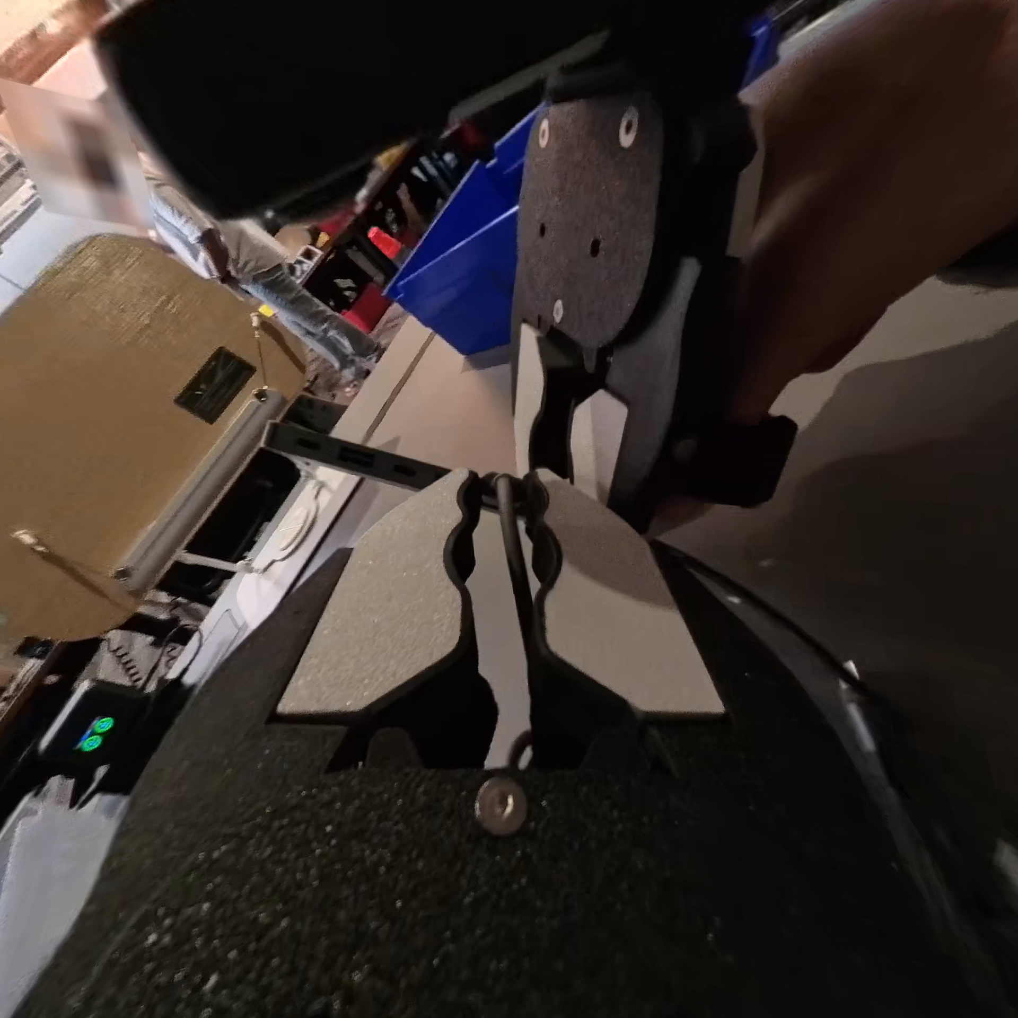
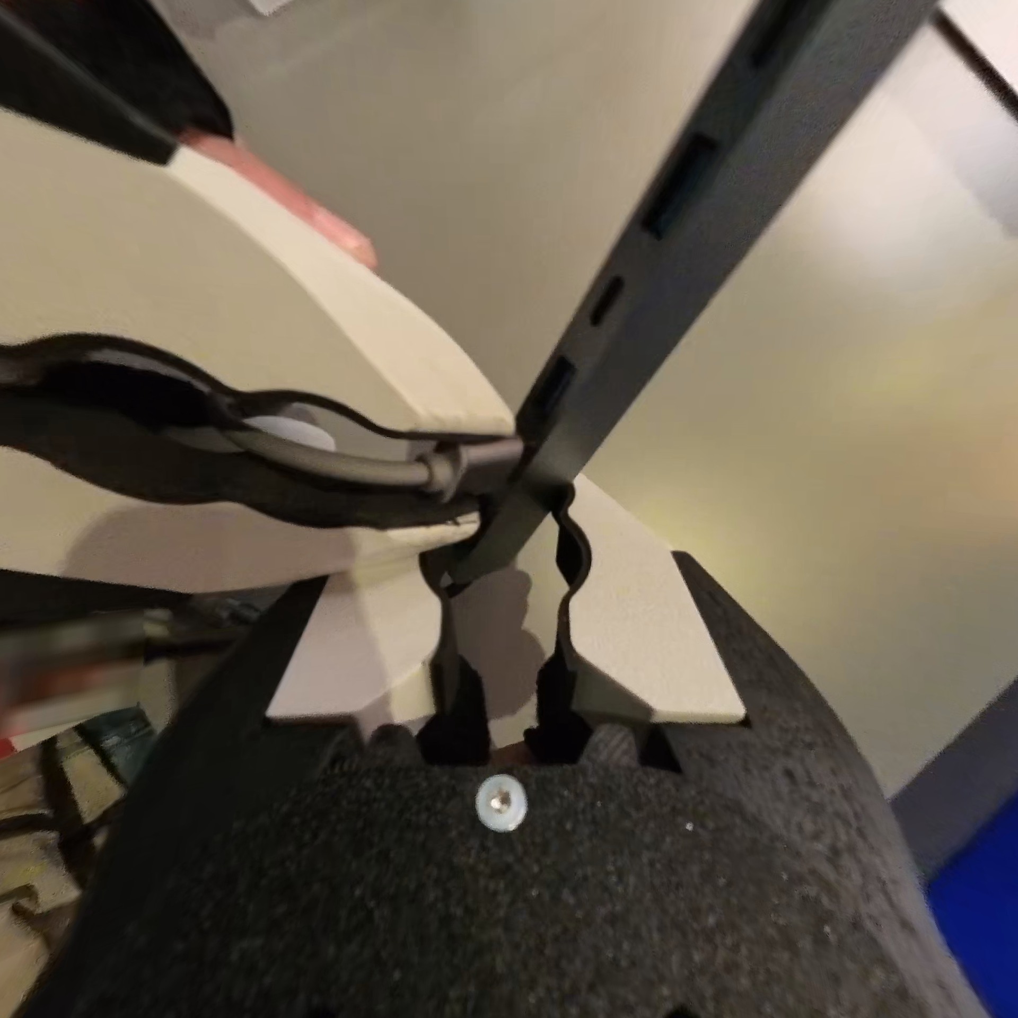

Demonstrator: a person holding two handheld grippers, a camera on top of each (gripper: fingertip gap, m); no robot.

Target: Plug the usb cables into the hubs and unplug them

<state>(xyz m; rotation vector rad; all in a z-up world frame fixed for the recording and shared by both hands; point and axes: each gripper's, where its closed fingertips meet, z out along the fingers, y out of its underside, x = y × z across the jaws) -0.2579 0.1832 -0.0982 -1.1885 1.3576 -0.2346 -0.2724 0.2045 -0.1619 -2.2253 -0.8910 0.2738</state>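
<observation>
Reaching up from the bottom of its frame, the left gripper [image 1: 504, 487] has its 2 fingers pinched onto the plug end of a dark usb cable [image 1: 518, 556], right at the end of the slim grey hub [image 1: 352, 457]. Above it, a hand [image 1: 859, 220] steers the right gripper [image 2: 515, 542], whose jaws are clamped on the hub's near end, the hub slanting off toward the upper right.
</observation>
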